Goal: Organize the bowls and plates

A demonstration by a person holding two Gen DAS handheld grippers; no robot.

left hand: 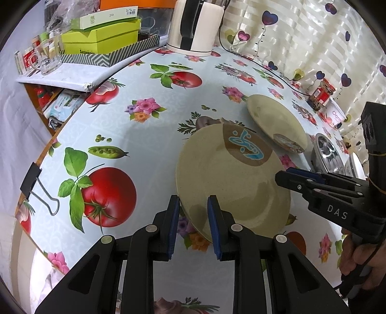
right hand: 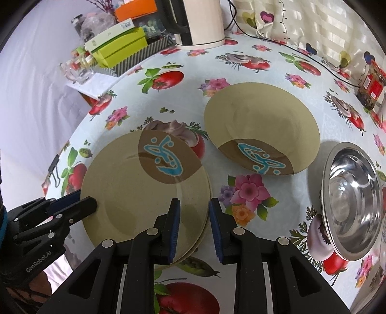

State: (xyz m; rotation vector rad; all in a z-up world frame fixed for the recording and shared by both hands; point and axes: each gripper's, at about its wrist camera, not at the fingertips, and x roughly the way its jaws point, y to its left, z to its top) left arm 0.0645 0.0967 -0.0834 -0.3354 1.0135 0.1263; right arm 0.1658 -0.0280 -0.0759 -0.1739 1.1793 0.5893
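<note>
A beige plate with a brown patch and blue sign (left hand: 229, 178) (right hand: 144, 183) lies on top of another plate of the same kind on the flowered tablecloth. My left gripper (left hand: 193, 217) is open at its near left rim, also seen in the right wrist view (right hand: 79, 200). My right gripper (right hand: 194, 217) is open with its fingers astride the stack's right rim, also seen in the left wrist view (left hand: 287, 175). A second beige plate of the same kind (right hand: 260, 125) (left hand: 272, 118) lies further back. A steel bowl (right hand: 349, 200) (left hand: 328, 152) stands at the right.
A white kettle (right hand: 200, 21) with its cord, green boxes in a striped tray (right hand: 125, 46), glass cups (left hand: 48, 58) and a jar (right hand: 369, 89) stand along the table's far side. A binder clip (left hand: 36, 186) grips the cloth at the left edge.
</note>
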